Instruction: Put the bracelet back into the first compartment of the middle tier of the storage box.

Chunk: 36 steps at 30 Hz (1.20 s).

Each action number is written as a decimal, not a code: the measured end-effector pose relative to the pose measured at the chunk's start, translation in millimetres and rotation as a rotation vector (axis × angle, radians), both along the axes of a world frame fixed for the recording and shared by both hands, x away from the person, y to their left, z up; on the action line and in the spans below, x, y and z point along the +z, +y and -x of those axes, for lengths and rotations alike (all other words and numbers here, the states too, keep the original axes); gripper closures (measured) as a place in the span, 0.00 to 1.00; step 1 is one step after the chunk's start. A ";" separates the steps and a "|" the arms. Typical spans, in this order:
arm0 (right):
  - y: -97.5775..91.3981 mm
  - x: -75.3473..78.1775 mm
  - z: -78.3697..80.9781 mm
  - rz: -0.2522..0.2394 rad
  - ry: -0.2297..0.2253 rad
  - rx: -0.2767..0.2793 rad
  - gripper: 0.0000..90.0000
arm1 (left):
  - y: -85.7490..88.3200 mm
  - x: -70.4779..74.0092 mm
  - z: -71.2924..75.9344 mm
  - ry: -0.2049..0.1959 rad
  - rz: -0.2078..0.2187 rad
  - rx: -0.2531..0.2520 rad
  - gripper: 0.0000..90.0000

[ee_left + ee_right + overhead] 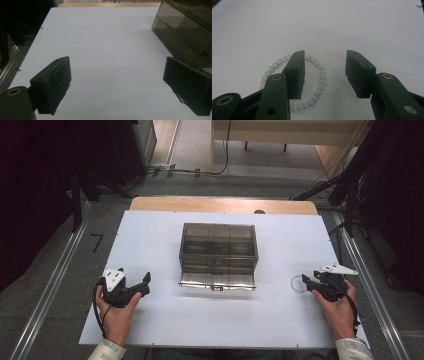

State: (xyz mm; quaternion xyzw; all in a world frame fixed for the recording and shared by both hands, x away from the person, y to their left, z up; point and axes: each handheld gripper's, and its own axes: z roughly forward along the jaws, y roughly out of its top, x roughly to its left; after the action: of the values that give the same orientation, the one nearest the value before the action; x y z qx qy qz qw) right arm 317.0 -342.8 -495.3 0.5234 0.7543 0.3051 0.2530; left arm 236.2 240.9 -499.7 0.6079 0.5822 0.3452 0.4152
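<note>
**Right gripper sits over the bead bracelet**

A white desk (pixel 150 240) fills the middle of the room. A dark see-through box (pixel 218 251) stands in the middle of the desk. It has little rooms inside, and its bottom drawer sticks out a bit toward the near side.

The bead bracelet (pixel 298 283) lies flat on the desk, on the right side, well apart from the box. It is a ring of small pale beads.

The right gripper (pixel 309 284) is held in the person's right hand (pixel 338 309), near the right edge of the desk. Its tip is right at the bracelet. In the right gripper view, the bracelet (pixel 318 75) lies under the jaws. One jaw stands inside the ring of beads. The other jaw stands outside the ring, off to the side. The right side of the ring lies in the gap between them. The jaws are partly open and do not squeeze the beads. I cannot tell if the inside jaw touches the beads.

The left gripper (pixel 147 283) is held in the person's left hand (pixel 116 312), on the left side of the desk. It points toward the box but is apart from it. In the left gripper view, its jaws stand wide open over the bare white desk, with nothing between them. The box (pixel 185 27) shows at the far right of that view.
</note>
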 end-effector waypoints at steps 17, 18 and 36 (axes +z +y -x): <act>-0.6 -4.9 -6.1 0.007 0.027 0.006 0.68 | -0.6 0.1 0.1 -0.002 0.005 -0.002 0.09; -0.6 -5.2 -6.3 0.004 0.037 0.008 0.71 | -0.7 0.1 0.0 -0.002 0.005 -0.002 0.09; -3.1 -7.3 -8.7 -0.069 0.072 0.008 0.92 | -1.7 0.1 -0.2 -0.002 0.005 -0.005 0.09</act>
State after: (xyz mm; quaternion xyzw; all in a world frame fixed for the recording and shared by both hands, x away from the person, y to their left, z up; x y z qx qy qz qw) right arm 325.7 -345.9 -502.5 0.5392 0.7541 0.3131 0.2064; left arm 236.4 239.2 -499.6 0.6081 0.5809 0.3434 0.4182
